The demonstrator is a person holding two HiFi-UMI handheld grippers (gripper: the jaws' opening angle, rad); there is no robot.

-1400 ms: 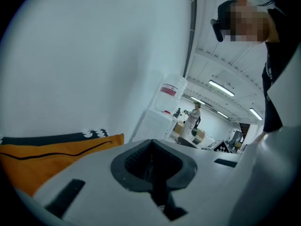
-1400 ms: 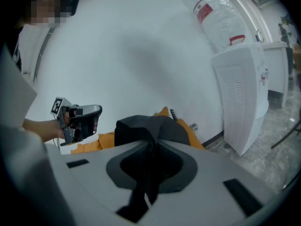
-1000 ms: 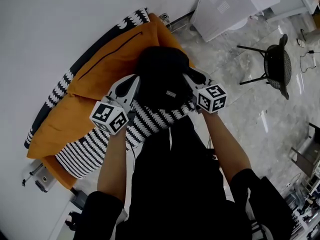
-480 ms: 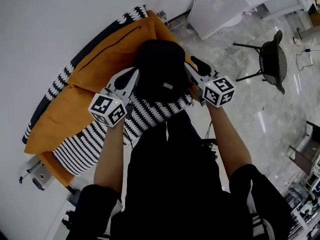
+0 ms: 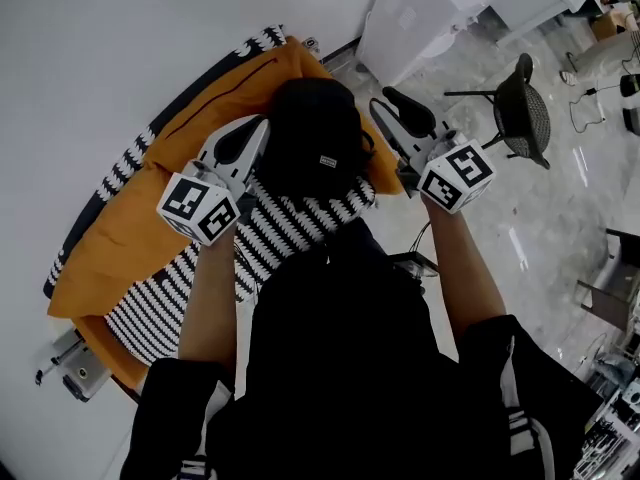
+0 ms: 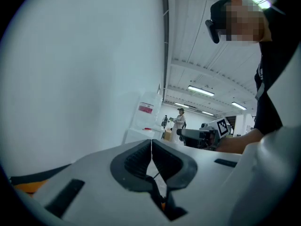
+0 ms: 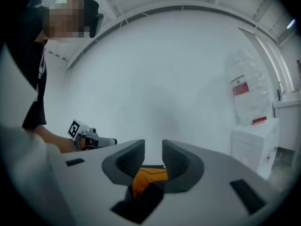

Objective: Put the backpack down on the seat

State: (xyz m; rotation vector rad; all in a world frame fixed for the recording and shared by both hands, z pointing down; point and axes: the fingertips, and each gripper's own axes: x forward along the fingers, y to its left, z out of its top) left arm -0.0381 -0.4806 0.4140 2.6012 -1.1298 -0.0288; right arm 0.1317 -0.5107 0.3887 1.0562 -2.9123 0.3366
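The black backpack (image 5: 315, 138) rests on the seat, against the orange cushion (image 5: 190, 153) and on the black-and-white striped cushion (image 5: 300, 223). My left gripper (image 5: 260, 125) lies close against the backpack's left side; in the left gripper view (image 6: 151, 142) its pads meet and nothing thick shows between them. My right gripper (image 5: 387, 101) hangs clear of the backpack's right side. In the right gripper view (image 7: 153, 147) a gap shows between the pads, the jaws are closing slightly, and nothing is between them. Orange cushion (image 7: 151, 174) shows behind them.
A white wall runs behind the seat. A white cabinet (image 5: 425, 13) stands at the back right, and a black mesh stool (image 5: 520, 108) stands on the marble floor to the right. A water jug (image 7: 244, 91) sits on a white stand.
My right gripper has opened, let go of the backpack and drawn away to the right. The left gripper has shifted a little to the left. The backpack stays on the seat.
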